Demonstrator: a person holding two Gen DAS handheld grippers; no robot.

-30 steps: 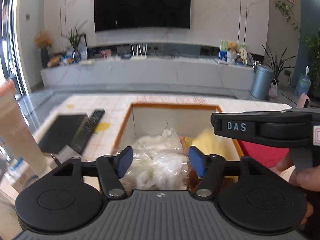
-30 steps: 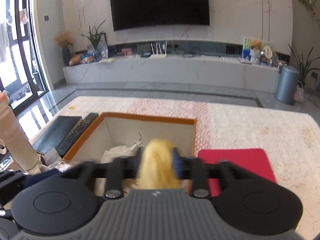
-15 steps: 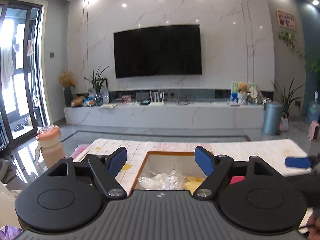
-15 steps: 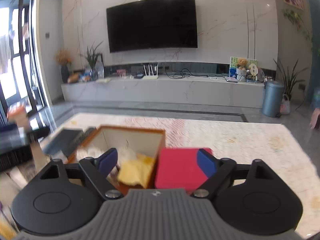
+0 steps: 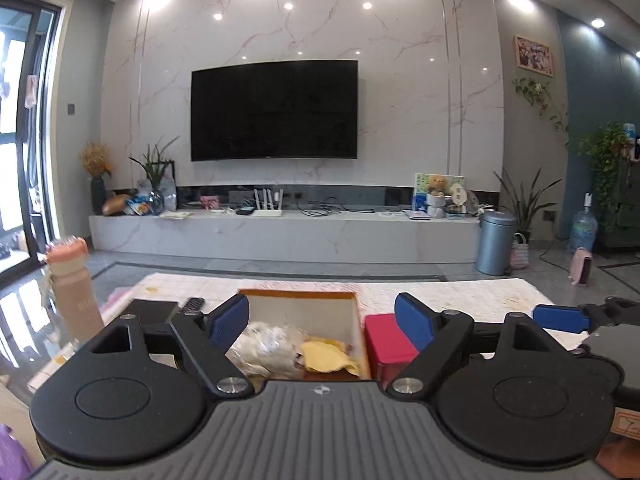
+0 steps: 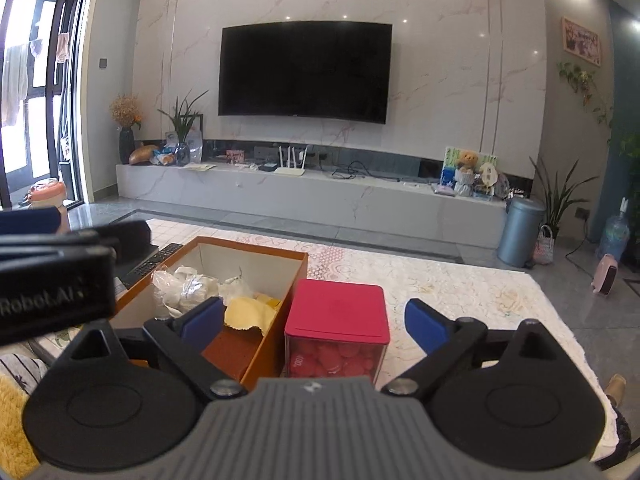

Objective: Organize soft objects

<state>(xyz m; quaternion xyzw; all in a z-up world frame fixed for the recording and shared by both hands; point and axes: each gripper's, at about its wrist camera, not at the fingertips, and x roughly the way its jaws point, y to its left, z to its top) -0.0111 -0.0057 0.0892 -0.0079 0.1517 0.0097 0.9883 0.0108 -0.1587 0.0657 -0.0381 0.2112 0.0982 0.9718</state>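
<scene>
An orange box [image 5: 296, 294] stands on the patterned table. Inside it lie a crumpled white plastic bag [image 5: 268, 340] and a yellow cloth [image 5: 326, 354]. My left gripper [image 5: 322, 318] hovers back from the box, its jaws opening with nothing between them. In the right wrist view the same box [image 6: 248, 246] holds the bag [image 6: 188, 284] and the yellow cloth [image 6: 248, 312]. My right gripper [image 6: 314, 320] hangs above the box's right wall, jaws opening and empty. One of its blue fingers [image 5: 560, 318] shows at the right edge of the left wrist view.
A red-lidded clear container [image 6: 338, 308] stands against the box's right side. A remote [image 6: 154, 260] and a flat black device [image 5: 154, 308] lie left of the box, with a pink bottle [image 5: 74, 288] further left. A fluffy yellow thing [image 6: 12, 420] sits at the lower left.
Both grippers pulled back and up from the box. The right gripper let go of the yellow cloth, which now lies in the box. Both pairs of jaws spread wider.
</scene>
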